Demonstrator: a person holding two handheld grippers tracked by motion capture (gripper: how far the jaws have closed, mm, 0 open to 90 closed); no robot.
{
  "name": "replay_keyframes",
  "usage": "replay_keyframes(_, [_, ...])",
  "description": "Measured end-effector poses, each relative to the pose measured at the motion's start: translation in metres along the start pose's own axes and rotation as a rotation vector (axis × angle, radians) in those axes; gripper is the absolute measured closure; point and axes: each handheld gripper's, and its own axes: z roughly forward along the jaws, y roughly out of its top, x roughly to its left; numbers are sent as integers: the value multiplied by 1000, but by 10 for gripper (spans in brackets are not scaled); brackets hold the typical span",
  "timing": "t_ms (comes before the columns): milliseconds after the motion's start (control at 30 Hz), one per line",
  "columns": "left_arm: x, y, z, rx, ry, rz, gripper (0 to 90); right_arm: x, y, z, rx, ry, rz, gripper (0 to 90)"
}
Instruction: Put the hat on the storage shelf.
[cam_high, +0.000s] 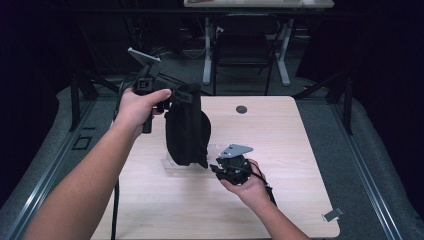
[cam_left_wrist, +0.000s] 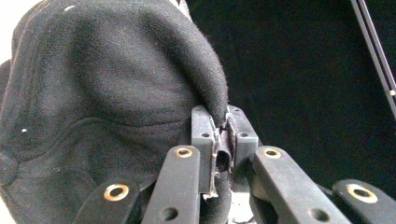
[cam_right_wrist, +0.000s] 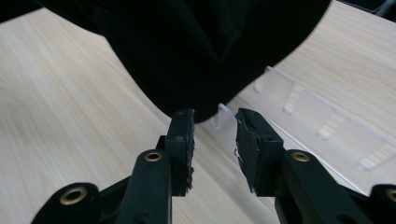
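1. The light wooden table (cam_high: 150, 200) carries a clear acrylic stand (cam_high: 172, 166) with upright tabs. If the hanging fabric sweeps across it, the light stand will likely slide or tip, since nothing pins it down.

2. A black knitted fabric piece, soft and cap-like (cam_high: 186, 131), hangs above the table from the left claw (cam_high: 181, 95). Its lower end reaches down to the clear stand, and whether it touches cannot be told. In the left gripper view the fabric (cam_left_wrist: 107, 102) bulges large at the left. The risk is that it sags or swings and ends up off the stand.

3. The left claw (cam_left_wrist: 222, 140) is clamped together on a thin fold at the fabric's edge. That hold takes in very little material, so a tug from below could pull the fold free and drop the piece.

4. The right claw (cam_high: 221, 169), held low in the person's right hand (cam_high: 248, 186), sits just beside the fabric's bottom. In the right gripper view the right claw (cam_right_wrist: 214, 142) stands apart and empty, with the dark cloth (cam_right_wrist: 205, 51) just beyond its tips and a clear tab (cam_right_wrist: 224, 114) between them. Closing here could nip the tab instead of the cloth.
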Motion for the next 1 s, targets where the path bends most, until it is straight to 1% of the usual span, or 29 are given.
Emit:
replay_keyframes(33, [0, 0, 0, 0, -1, -5, 843, 2, 1, 1, -2, 2, -1, 656])
replay_keyframes(167, [-1, 0, 1, 1, 0, -4, 843, 9, 6, 4, -6, 20, -15, 663])
replay_keyframes(200, [-1, 0, 1, -1, 2, -5, 843, 10, 7, 4, -5, 13, -18, 670])
replay_keyframes(233, [-1, 0, 1, -1, 3, -4, 843, 11, 8, 4, -7, 15, -18, 677])
replay_keyframes(267, [-1, 1, 0, 1, 5, 3, 843, 11, 9, 4, 0, 13, -27, 686])
replay_keyframes(300, [-1, 1, 0, 0, 5, 2, 843, 11, 10, 3, 0, 16, -29, 688])
replay_keyframes(333, [-1, 1, 0, 0, 5, 2, 843, 12, 10, 2, -13, 20, -18, 688])
replay_keyframes(500, [-3, 0, 2, 1, 9, 0, 842, 15, 12, -4, -24, 31, -38, 687])
replay_keyframes(533, [-3, 0, 2, 2, 8, 8, 843, 16, 12, -5, -29, 35, -35, 688])
replay_keyframes(567, [-3, 0, 2, 5, 6, 8, 843, 18, 13, -6, -34, 32, -39, 688])
replay_keyframes(633, [-4, 0, 3, 4, 5, 3, 842, 19, 14, -8, -34, 40, -45, 688])
replay_keyframes(667, [-4, 1, 3, 3, 5, 3, 843, 20, 15, -8, -42, 47, -46, 687])
replay_keyframes(733, [-5, 1, 4, 1, 6, 4, 842, 22, 16, -9, -40, 51, -54, 686])
replay_keyframes(800, [-5, 1, 5, 3, 5, 8, 842, 23, 17, -9, -43, 45, -63, 688])
replay_keyframes(833, [-6, 1, 6, 2, 4, 4, 842, 24, 18, -8, -52, 50, -56, 692])
replay_keyframes(867, [-6, 1, 6, 8, 2, 11, 842, 24, 19, -7, -48, 44, -59, 696])
replay_keyframes(900, [-6, 1, 6, 7, 2, 12, 842, 25, 20, -7, -45, 47, -57, 703])
replay_keyframes(933, [-7, 1, 7, 4, 1, 5, 842, 25, 21, -6, -49, 47, -56, 712])
replay_keyframes(1000, [-8, 1, 8, 9, 1, 9, 842, 27, 23, -4, -49, 53, -56, 736])
